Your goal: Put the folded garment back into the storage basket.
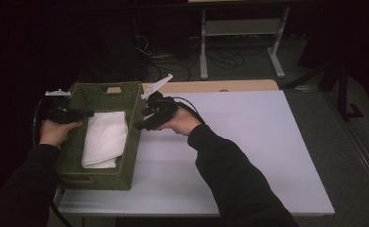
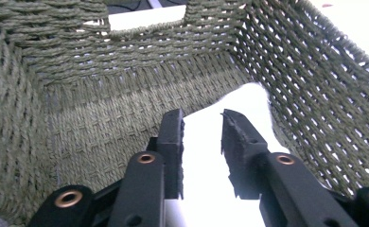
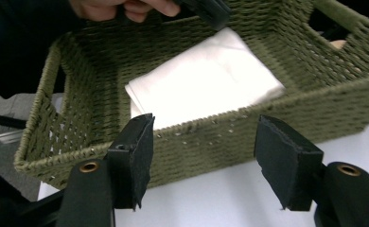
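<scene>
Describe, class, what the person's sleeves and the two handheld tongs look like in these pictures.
Both sleeves are dark and long. The left tongs and right tongs are black, each topped by a pale three-cornered plate, with a black cable trailing off. Up close, the flat black jaws sit on black arms fastened by copper-coloured rivets.

We lose the near end of the white cloth (image 2: 206, 142) behind the left gripper (image 2: 201, 137), and the woven basket (image 2: 78, 94) runs off the frame on both sides. From above, the basket's (image 1: 74, 175) left wall hides behind a sleeve. The other hand (image 3: 121, 8) is cut by the top edge.
</scene>
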Motion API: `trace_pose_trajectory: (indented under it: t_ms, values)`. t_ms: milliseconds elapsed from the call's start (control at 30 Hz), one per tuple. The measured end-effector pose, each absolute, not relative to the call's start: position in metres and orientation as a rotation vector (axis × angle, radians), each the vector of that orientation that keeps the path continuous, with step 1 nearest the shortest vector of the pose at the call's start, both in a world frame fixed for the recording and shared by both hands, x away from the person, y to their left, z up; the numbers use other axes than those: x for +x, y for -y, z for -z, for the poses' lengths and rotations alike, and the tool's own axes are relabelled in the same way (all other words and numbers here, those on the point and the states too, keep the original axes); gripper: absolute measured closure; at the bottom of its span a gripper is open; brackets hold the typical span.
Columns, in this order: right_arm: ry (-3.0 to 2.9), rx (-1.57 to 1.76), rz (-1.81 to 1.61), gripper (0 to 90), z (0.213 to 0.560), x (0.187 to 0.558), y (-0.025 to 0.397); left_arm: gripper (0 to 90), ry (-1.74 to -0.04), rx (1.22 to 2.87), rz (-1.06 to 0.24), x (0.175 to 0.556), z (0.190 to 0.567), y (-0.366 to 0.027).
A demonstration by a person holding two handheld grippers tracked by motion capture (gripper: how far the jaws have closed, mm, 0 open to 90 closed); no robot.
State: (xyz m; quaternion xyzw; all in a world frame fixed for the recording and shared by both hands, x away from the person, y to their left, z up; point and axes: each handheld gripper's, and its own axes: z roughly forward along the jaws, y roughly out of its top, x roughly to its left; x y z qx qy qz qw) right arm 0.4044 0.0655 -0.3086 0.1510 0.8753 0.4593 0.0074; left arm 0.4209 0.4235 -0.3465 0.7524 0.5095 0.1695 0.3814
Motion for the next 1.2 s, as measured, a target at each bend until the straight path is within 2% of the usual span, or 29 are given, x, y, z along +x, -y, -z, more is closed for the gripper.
trace_pose_trajectory:
  t_ms: [100,433,967,1200]
  values:
    - [-2.726,0.487,-1.437,36.4,0.309,0.404,-0.059,64.0,-1.293,1.913,-0.426,0.419,0.345,-0.423]
    - [-2.694,0.529,-1.428,31.5,0.309,0.401,-0.034,43.8,-1.221,1.931,-0.386,0.41,0.336,-0.409]
    - [-2.614,0.625,-1.396,13.5,0.307,0.388,0.017,21.5,-1.046,1.961,-0.315,0.387,0.322,-0.364]
    - [-2.565,0.682,-1.382,9.5,0.308,0.38,0.044,12.2,-0.981,1.98,-0.296,0.376,0.32,-0.338]
